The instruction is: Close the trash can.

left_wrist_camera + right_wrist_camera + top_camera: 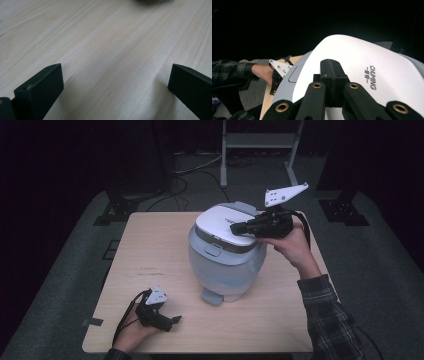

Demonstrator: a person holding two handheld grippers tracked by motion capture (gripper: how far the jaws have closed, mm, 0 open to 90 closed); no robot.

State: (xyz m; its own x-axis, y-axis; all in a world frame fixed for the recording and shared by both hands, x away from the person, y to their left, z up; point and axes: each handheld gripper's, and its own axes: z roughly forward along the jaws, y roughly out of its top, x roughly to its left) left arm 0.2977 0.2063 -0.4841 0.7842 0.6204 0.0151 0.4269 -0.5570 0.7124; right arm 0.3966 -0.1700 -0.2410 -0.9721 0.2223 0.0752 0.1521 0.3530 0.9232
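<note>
The wooden table [150,250] carries a pale blue rice cooker [225,265] with a white lid [220,222] near its middle. The right gripper [239,228] rests on top of that lid, its 2 jaws pressed together. The left gripper [175,320] lies low near the table's front edge, jaws spread wide over bare wood
</note>
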